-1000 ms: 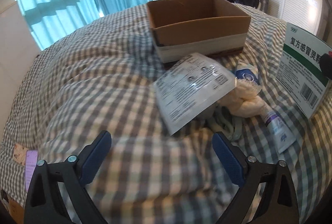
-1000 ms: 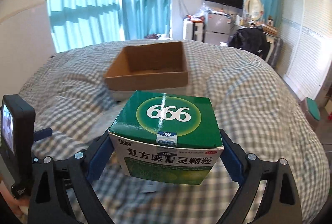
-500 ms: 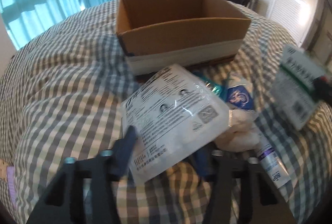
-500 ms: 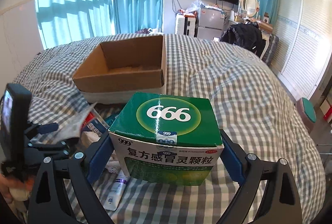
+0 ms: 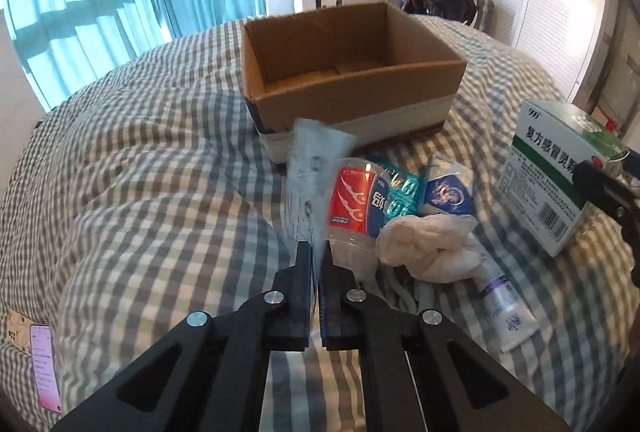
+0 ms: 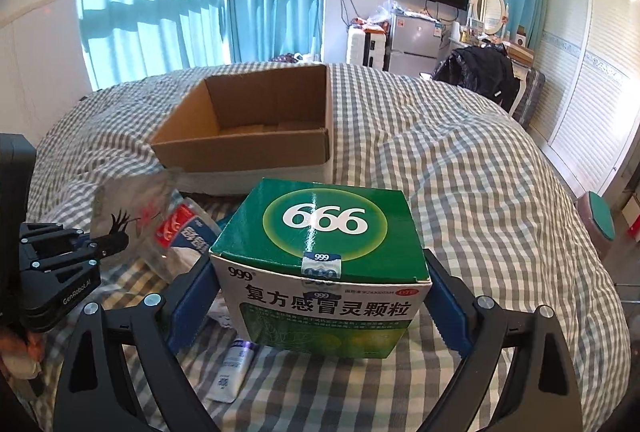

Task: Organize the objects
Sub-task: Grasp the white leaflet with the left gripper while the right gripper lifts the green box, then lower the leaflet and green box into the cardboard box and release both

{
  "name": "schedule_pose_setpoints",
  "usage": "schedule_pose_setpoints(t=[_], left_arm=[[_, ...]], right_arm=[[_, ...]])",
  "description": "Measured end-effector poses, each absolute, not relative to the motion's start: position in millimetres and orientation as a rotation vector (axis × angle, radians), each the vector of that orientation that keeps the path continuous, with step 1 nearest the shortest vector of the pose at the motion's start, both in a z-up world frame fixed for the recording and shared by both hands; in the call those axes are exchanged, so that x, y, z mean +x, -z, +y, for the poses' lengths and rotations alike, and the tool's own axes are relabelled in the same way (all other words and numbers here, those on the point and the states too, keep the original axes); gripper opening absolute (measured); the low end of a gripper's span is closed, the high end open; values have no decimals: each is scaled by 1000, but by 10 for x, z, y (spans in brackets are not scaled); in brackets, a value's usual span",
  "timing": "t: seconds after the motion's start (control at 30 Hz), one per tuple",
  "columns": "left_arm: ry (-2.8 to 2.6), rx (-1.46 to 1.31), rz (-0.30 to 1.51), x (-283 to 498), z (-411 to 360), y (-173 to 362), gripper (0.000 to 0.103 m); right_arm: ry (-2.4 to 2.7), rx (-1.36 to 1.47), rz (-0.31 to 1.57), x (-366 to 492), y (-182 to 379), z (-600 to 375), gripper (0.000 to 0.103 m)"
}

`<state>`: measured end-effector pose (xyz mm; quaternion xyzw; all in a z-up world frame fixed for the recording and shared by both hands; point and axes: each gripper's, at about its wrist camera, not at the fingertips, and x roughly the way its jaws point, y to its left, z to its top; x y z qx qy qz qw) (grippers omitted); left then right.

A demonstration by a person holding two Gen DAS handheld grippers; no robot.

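Left wrist view shows the left gripper point(image 5: 316, 252) with its jaws pressed together on the near edge of a flat clear packet point(image 5: 308, 172), which stands up on edge and blurred, lifted off the pile; the jaws have just been closing, and the packet is what sits between them. Beyond it the cardboard box point(image 5: 360, 104) sits on the checked bedspread point(image 5: 140, 192) with its top open, and as far as both views reach, nothing lies inside it. Just in front of the box is the heap that remains: a crushed plastic bottle point(image 5: 356, 204) with a red and blue label, a teal blister pack point(image 5: 402, 192), a blue and white pouch point(image 5: 448, 188), a wad of white cloth point(image 5: 428, 244) and a white tube point(image 5: 500, 304) lying close together and partly overlapping. In the right wrist view the right gripper point(image 6: 320, 292) holds its jaws wide, clamped on either side of a green medicine carton point(image 6: 324, 256), carried above the bedspread on the near side of the box and not yet over its opening. So I judge the sorting barely begun: two items are in hand but neither is stowed, and the bottle, blister pack, pouch, cloth and tube are all left to move.
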<state>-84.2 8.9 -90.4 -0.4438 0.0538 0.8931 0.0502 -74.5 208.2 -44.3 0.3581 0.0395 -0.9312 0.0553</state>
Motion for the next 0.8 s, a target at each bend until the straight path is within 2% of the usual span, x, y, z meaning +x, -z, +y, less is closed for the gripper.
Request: schedule_pose_setpoints(t=[0.33, 0.47, 0.8], left_arm=[[-2794, -1184, 162, -582, 8, 228, 2], [-2831, -1102, 106, -614, -70, -162, 2], [-2851, -984, 14, -1206, -150, -814, 2]], right_arm=[[2866, 935, 163, -486, -92, 2002, 94], [2869, 867, 195, -467, -373, 1925, 94], [2835, 700, 200, -898, -1170, 1685, 94]])
